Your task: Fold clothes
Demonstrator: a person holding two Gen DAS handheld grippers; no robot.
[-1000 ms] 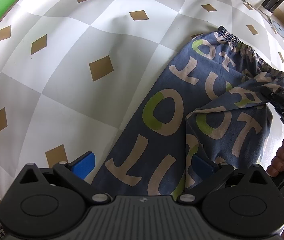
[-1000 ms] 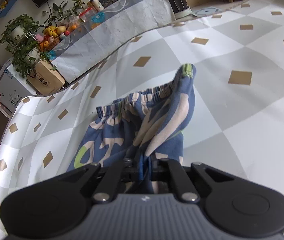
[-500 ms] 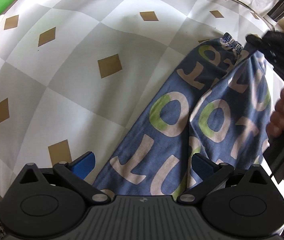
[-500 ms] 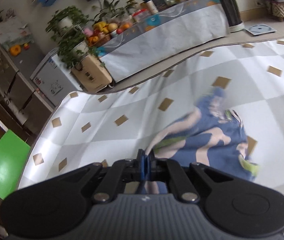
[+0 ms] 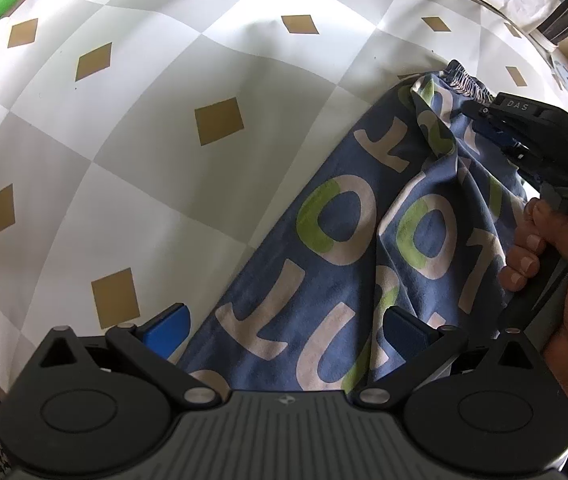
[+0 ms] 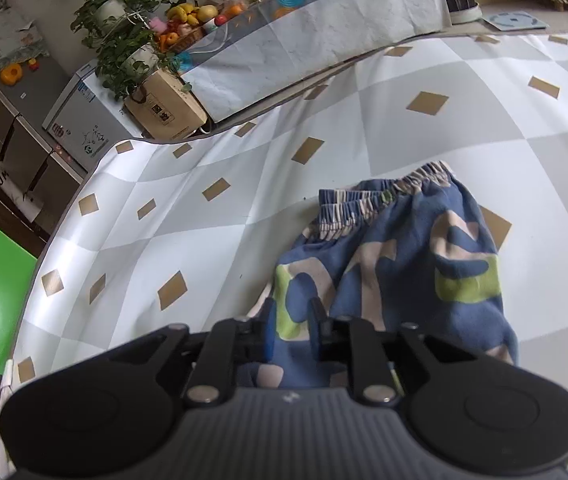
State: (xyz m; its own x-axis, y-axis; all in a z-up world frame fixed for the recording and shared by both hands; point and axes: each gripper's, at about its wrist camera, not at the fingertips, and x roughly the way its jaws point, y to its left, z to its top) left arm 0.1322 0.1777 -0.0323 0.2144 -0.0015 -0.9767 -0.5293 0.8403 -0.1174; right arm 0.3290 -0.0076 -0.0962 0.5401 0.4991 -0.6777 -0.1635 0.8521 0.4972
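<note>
We see the tabletop point(image 5: 132, 168) spread under a checked grey-and-white cloth with tan diamonds, and it fills both views. On it lie the blue trousers point(image 5: 348, 264), printed with cream and green letters; from the left wrist they run from 6 o'clock up toward 1 o'clock, waistband point(image 6: 384, 196) at the far end. Our left gripper point(image 5: 284, 330) sits low over the leg end, its blue-padded jaws spread wide with the cloth lying between them. Our right gripper point(image 6: 290, 330) hangs over the folded cloth near the waistband, jaws slightly parted with a gap between the pads; fabric shows between them, but we cannot tell whether they touch it. At 3 o'clock in the left view, a hand point(image 5: 556, 280) grips the right tool's handle. Behind the tabletop, plants point(image 6: 124, 52) and fruit point(image 6: 192, 16) crowd a bench at 11 o'clock.
</note>
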